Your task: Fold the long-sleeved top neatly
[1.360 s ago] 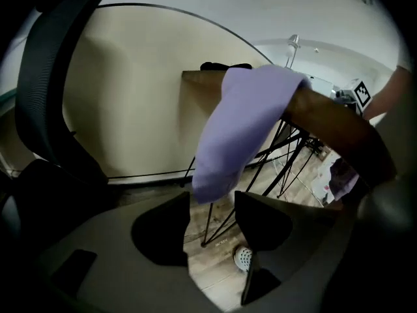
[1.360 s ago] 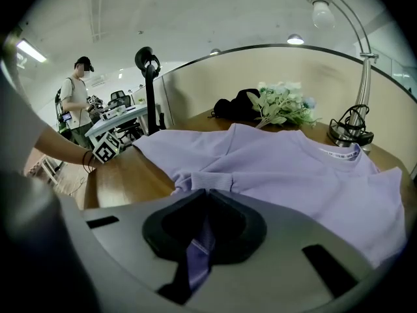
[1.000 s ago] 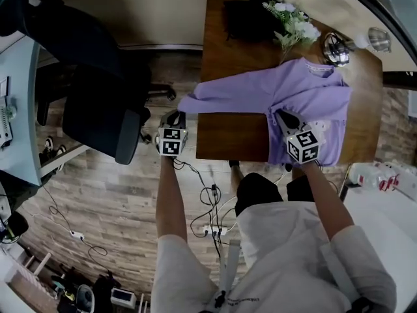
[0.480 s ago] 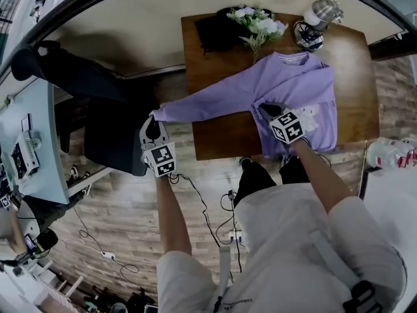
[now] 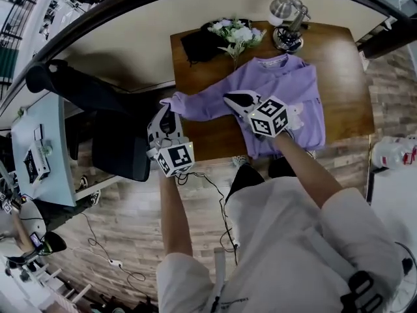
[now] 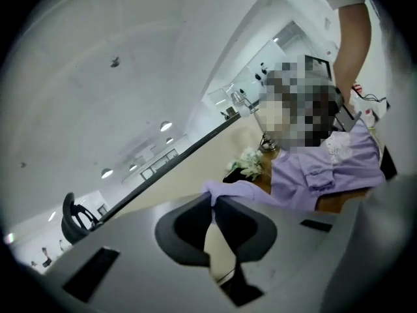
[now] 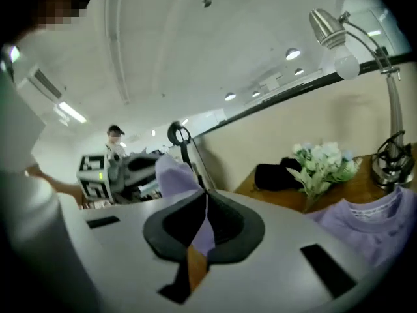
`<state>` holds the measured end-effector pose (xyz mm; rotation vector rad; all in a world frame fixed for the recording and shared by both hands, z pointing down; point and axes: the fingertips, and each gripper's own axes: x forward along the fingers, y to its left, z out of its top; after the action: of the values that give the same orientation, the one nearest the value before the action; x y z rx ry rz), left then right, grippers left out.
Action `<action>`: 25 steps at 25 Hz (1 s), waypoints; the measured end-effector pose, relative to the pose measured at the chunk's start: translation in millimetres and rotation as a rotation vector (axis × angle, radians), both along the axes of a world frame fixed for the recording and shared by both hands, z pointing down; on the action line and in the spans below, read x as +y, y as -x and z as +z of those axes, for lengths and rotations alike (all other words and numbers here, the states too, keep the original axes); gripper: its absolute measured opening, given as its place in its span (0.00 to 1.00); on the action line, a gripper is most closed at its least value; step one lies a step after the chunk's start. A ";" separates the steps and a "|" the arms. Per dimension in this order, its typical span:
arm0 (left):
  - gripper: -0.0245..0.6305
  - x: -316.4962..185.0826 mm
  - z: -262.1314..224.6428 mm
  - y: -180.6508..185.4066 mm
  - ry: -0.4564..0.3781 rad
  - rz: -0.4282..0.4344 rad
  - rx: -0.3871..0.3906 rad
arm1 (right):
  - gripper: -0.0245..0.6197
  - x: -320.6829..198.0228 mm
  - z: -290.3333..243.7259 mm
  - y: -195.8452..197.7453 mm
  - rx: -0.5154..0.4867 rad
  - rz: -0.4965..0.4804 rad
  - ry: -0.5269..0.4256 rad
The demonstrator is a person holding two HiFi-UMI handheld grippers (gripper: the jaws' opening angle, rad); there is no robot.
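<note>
Across the wooden worktop [image 5: 339, 64] lies the body of the lilac long-sleeved top [image 5: 296, 87], with its collar toward the far edge and its hem at the near edge in front of the person. One sleeve [image 5: 199, 104] reaches out past the worktop's left edge.

The left gripper [image 5: 167, 109] has its fingers [image 6: 192, 223] clenched on the end of that sleeve. In the left gripper view a thin fold of lilac cloth comes out from between the closed pads and runs on toward the rest of the garment.

The right gripper [image 5: 229, 98] is over the worktop, near where the sleeve joins the body. Its fingers [image 7: 176, 225] are likewise pressed together on the cloth. The right gripper view shows a strip of lilac caught in the seam between them, with more fabric rising just beyond the tips. Between the two grippers the sleeve runs as a short span held off the wood.

At the far edge of the worktop stand a bunch of white flowers [image 5: 234, 32] and a chrome desk lamp [image 5: 287, 19], both just beyond the collar. A black bundle [image 5: 199, 44] lies to the left of the flowers, apart from the top.

To the left of the worktop a black office chair [image 5: 107, 129] stands on the plank floor [image 5: 124, 227], close to the left gripper. Cables [image 5: 208, 188] trail over the floor by the person's feet.
</note>
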<state>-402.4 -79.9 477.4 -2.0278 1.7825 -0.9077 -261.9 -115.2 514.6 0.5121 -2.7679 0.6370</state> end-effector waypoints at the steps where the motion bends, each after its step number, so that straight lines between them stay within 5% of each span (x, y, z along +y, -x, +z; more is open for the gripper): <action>1: 0.09 -2.8 -6.7 -17.4 -0.006 0.023 -0.015 | 0.06 2.0 -20.2 3.6 -0.073 -0.023 0.031; 4: 0.09 -11.8 -20.2 -68.4 -0.020 0.084 -0.054 | 0.20 16.9 -67.8 5.4 -0.217 -0.152 0.061; 6: 0.09 -17.6 -25.5 -103.3 -0.015 0.127 -0.085 | 0.22 26.1 -83.0 -2.0 -0.226 -0.214 0.017; 13: 0.09 -29.0 -38.6 -203.0 -0.018 0.268 -0.177 | 0.30 8.0 -90.3 -57.1 -0.281 -0.160 0.152; 19: 0.09 -34.6 -48.1 -249.1 -0.010 0.330 -0.150 | 0.24 -2.3 -93.6 -102.2 -0.395 -0.126 0.265; 25: 0.12 -44.8 -53.2 -280.3 -0.015 0.349 -0.087 | 0.07 -21.8 -95.4 -156.2 -0.566 -0.025 0.368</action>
<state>-122.1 -124.7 424.2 -2.1601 1.3285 -0.8546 -105.6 -137.0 419.2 0.2392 -3.0276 1.4389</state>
